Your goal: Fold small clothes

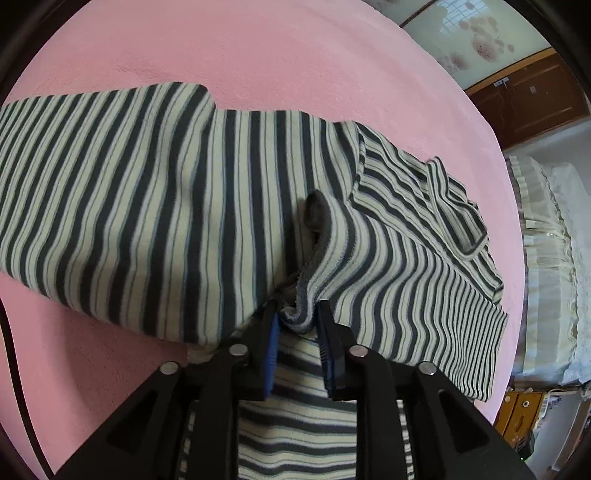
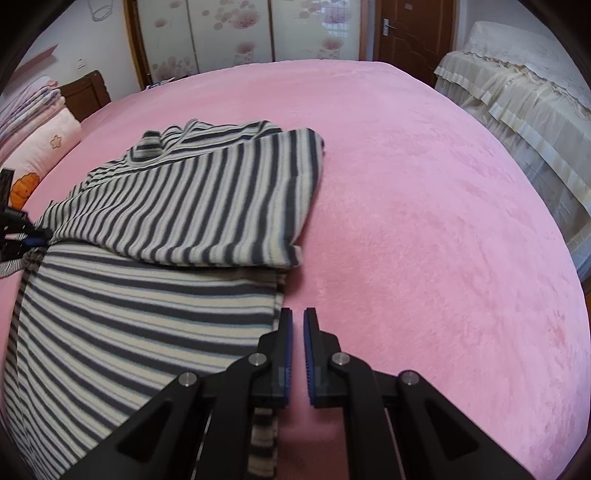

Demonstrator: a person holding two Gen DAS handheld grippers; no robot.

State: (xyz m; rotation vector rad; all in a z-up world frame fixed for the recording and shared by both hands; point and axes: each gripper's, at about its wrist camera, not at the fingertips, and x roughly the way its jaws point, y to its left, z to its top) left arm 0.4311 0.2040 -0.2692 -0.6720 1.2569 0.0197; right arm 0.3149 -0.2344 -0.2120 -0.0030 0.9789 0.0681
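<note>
Mid-fold: striped top on the pink bed, left tool on it, right tool empty.

L wrist view: our left tool (image 1: pixel 297 314) has a bunched fold of the striped shirt (image 1: pixel 147 192) between its blue pads, jaws narrow; garment's long axis runs left-right ahead of it, far sleeve end cut off.
R wrist view: our right tool (image 2: pixel 298 317) is closed on nothing, over the bed (image 2: pixel 424 206) just beside the shirt's right edge; shirt lies to its left, lower hem hidden under the tool.

Garment (image 1: pixel 155 177): dark grey and cream stripes, thin blue lines between. Blanket (image 2: pixel 424 192): plain pink. Gripper fingers (image 2: pixel 284 332): black, blue pads. Pillow (image 2: pixel 48 144): pale pink, orange motif. Wardrobe doors (image 2: pixel 229 29): white, pink floral print.
</note>
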